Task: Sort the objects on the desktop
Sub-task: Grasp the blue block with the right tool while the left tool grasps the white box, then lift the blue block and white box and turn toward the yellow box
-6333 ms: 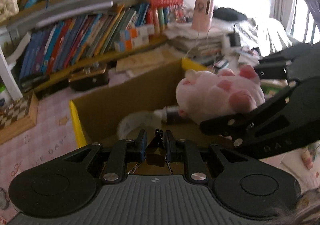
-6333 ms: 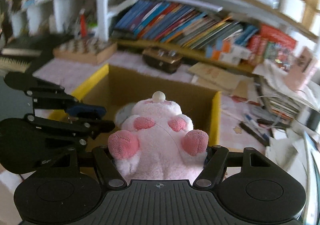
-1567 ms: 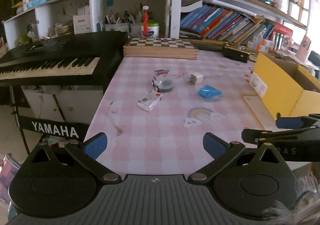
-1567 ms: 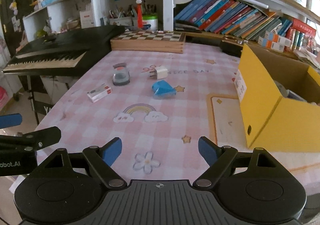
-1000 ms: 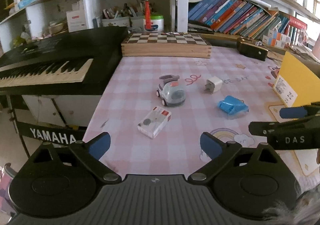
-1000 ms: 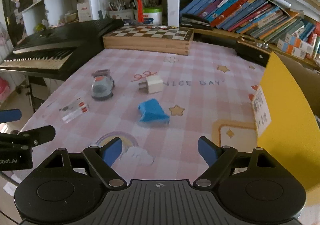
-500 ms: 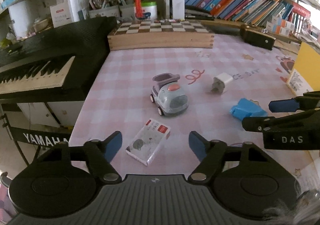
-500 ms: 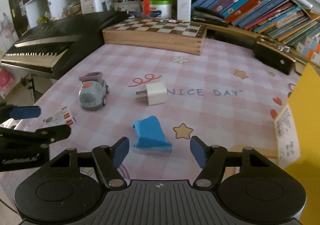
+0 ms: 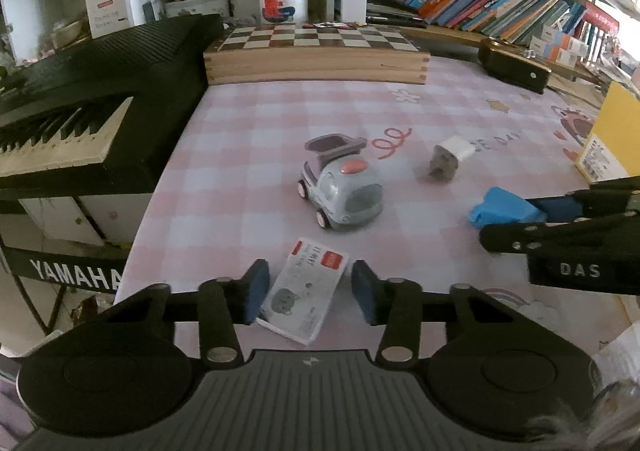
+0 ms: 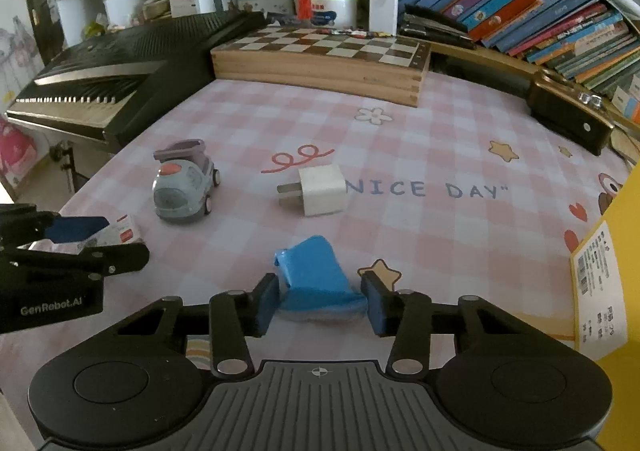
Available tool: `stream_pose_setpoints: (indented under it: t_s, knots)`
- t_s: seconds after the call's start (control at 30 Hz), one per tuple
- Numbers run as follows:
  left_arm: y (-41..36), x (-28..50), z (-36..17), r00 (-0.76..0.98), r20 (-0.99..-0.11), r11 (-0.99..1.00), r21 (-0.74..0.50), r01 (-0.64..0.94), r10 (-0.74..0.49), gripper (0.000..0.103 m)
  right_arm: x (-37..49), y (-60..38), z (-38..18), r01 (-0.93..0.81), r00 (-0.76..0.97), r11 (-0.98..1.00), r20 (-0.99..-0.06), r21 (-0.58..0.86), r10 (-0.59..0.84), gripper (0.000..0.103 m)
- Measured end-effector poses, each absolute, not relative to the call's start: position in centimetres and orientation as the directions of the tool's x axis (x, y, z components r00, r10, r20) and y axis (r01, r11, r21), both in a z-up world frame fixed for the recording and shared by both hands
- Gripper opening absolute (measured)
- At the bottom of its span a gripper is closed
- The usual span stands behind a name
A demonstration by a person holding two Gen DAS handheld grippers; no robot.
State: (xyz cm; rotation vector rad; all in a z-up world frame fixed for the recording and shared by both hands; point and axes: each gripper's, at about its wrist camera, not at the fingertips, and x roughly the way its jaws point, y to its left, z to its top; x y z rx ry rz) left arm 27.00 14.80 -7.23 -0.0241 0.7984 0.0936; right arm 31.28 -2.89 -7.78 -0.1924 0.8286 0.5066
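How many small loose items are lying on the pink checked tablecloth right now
4: a toy car at left, a white charger plug mid-table, a blue packet between the right gripper's fingers, a small white box between the left gripper's. Others may be hidden.

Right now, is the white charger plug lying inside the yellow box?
No, the white charger plug lies on the pink checked tablecloth, left of the yellow box.

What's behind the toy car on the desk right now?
Behind the toy car lies bare pink checked tablecloth, then the wooden chessboard box at the back edge. What the box holds cannot be seen; it is closed.
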Motion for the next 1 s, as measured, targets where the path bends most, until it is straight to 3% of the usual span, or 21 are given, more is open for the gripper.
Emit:
stream_pose_setpoints:
  t_s: [0.07, 0.23, 1.0]
  knots:
    - [14.6, 26.8, -7.1, 0.693, -0.718, 0.996, 0.009, -0.086, 0.066, 0.028, 31.3, -2.8, -7.7, -0.508, 0.557, 0.861, -0.747, 0.040, 0.363, 0.045]
    - [14.5, 26.5, -6.7, 0.690, -0.722, 0.996, 0.001, -0.084, 0.059, 0.027, 30.6, -2.7, -6.8, -0.517, 0.562, 0.854, -0.732, 0.053, 0.386, 0.043]
    - [14.8, 18.3, 0.7, 0.807, -0.589, 0.983, -0.174, -0.067, -0.049, 0.027, 23.8, -5.6, -1.5, -0.461, 0.614, 0.883, -0.687, 0.087, 0.388, 0.043]
